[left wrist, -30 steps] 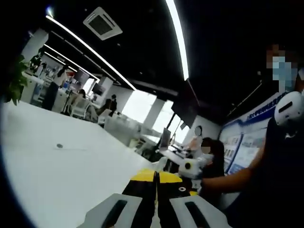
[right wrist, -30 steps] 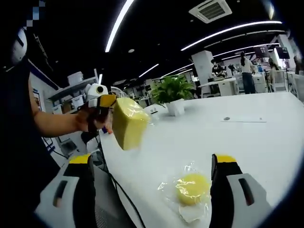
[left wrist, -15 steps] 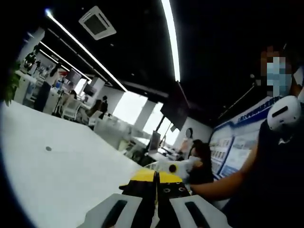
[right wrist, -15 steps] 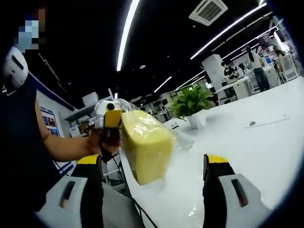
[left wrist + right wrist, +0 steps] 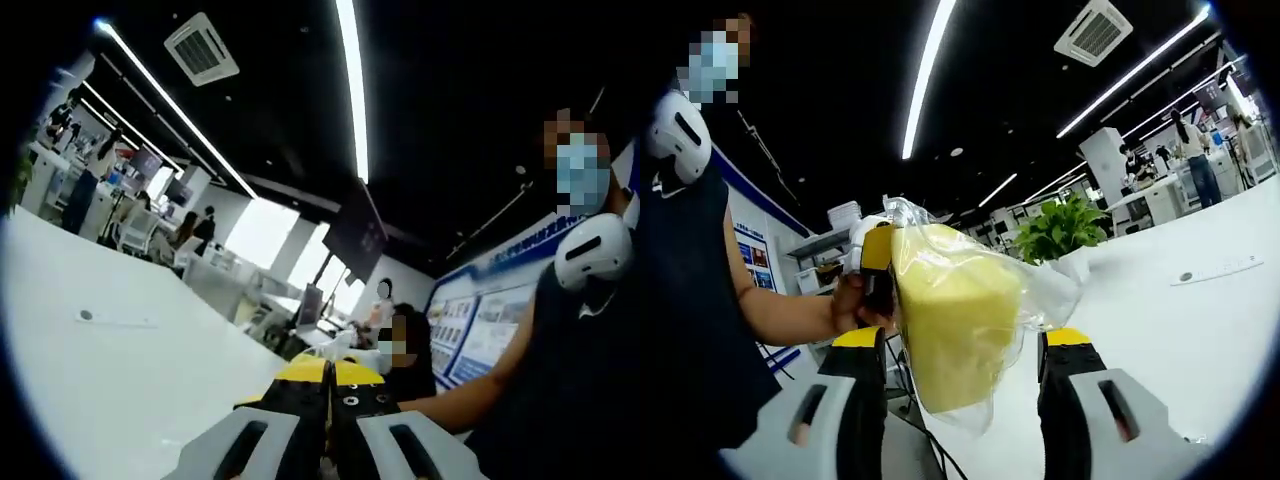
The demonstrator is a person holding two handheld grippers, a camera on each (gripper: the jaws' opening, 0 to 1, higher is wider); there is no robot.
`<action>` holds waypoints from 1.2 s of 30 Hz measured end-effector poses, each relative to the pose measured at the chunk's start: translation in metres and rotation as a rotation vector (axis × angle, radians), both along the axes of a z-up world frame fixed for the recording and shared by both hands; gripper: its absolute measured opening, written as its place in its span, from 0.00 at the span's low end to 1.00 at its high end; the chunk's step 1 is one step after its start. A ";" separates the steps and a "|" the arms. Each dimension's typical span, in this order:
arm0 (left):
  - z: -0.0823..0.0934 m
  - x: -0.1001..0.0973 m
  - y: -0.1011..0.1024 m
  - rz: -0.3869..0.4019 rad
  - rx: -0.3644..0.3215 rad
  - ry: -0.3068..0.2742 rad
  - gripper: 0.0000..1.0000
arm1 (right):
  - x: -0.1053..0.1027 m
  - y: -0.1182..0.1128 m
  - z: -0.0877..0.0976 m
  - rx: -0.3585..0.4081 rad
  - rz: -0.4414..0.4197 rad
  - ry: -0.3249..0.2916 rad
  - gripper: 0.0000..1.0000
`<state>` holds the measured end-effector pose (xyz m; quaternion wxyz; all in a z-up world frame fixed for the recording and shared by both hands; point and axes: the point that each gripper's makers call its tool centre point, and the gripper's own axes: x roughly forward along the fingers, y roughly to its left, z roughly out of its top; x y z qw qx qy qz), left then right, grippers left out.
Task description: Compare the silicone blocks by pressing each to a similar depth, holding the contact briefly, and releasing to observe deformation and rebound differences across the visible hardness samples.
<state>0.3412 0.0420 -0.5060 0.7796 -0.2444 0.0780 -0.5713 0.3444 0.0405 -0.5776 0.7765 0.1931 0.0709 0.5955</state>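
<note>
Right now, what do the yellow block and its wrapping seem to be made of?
The yellow block looks like soft, matte silicone or foam: its colour is even and dull, its edges rounded. The wrapping seems to be thin, clear, glossy plastic film: it wrinkles, catches light and hangs loose beyond the block. The left gripper holds it.

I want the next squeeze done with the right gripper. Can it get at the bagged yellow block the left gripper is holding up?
Probably yes: the bagged yellow block hangs between the open right gripper jaws, nothing between them; the left gripper grips its far edge.
</note>
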 end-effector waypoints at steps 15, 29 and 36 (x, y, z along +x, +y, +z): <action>-0.002 0.007 0.009 0.034 -0.016 0.012 0.00 | -0.007 0.005 0.001 -0.012 0.055 -0.010 0.28; -0.011 0.016 0.029 0.106 0.012 0.017 0.00 | -0.008 0.007 0.013 -0.019 0.067 -0.026 0.25; -0.010 0.013 0.030 0.123 0.028 -0.001 0.00 | -0.006 0.005 0.019 -0.037 0.071 -0.014 0.24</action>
